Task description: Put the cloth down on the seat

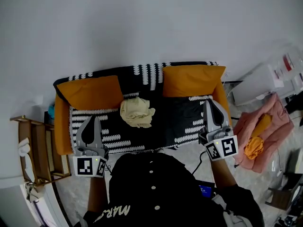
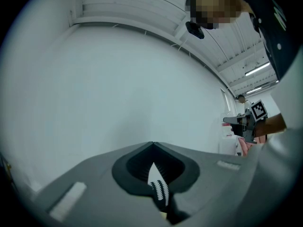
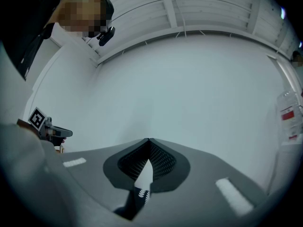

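Closest to the camera is the person's black buttoned shirt (image 1: 151,183), filling the bottom of the head view, with both hand-held tools stretched out from it toward the sofa (image 1: 60,124).

Over the sofa's front edge at its left end hangs the left gripper (image 1: 94,119). Its own view shows the jaws closed tip to tip with nothing between them, only a sliver of the patterned throw (image 1: 113,138) showing below. The right gripper (image 1: 209,103) is held over the sofa's right end, beside the orange arm. Its jaws are also pressed together and empty, with the bare white wall (image 1: 142,22) beyond them.

On the sofa's seat (image 1: 180,119) lies the pale yellow cloth (image 1: 137,111), crumpled in a heap, a little left of the middle and just in front of the gap between the two orange cushions (image 1: 90,91). It sits well apart from both grippers and touches neither. The black-and-white striped throw covers the seat and the back.

Left of the sofa stands a wooden rack (image 1: 35,145). Something white rests on it, but what it is cannot be made out. Right of the sofa, on the floor, a pink fabric (image 1: 272,122) lies spread out with a bunched orange cloth (image 1: 255,145) on top of it.
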{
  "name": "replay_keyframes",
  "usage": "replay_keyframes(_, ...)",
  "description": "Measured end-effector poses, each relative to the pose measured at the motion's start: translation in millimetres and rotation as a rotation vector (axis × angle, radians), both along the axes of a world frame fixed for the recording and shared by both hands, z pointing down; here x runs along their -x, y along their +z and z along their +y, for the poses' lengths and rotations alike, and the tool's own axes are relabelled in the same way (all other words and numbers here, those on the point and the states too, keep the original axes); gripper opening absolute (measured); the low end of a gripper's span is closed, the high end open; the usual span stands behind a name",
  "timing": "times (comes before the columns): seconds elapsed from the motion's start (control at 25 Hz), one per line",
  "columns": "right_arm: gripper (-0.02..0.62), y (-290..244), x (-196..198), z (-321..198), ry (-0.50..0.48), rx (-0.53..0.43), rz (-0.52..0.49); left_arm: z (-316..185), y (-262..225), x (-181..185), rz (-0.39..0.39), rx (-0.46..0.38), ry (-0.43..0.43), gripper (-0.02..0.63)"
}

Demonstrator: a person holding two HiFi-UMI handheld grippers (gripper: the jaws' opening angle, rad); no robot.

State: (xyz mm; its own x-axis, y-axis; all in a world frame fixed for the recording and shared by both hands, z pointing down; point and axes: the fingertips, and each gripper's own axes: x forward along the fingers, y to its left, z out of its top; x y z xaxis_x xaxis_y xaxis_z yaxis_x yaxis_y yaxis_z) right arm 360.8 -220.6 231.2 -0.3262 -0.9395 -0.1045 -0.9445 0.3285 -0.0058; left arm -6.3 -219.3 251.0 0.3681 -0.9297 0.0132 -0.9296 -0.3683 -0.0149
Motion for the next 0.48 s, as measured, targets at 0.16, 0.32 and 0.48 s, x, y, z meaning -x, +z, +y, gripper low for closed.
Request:
replay_keyframes(0.16,0.025,1.2,0.3,0.0,-0.002,0.006,0.006,-0.4,-0.2,0.0,0.000,0.001,0.000,0.002)
replay_keyframes(0.32,0.025,2.3,3.4,1.7,-0.008,0.009,0.018,0.1,2.6,0.9,-0.001,0.011,0.000,0.002)
replay_keyframes(0.48,0.025,2.0,3.7,3.3,-0.007,0.012,0.023,3.3,4.0,2.7,0.001,0.016,-0.009,0.002)
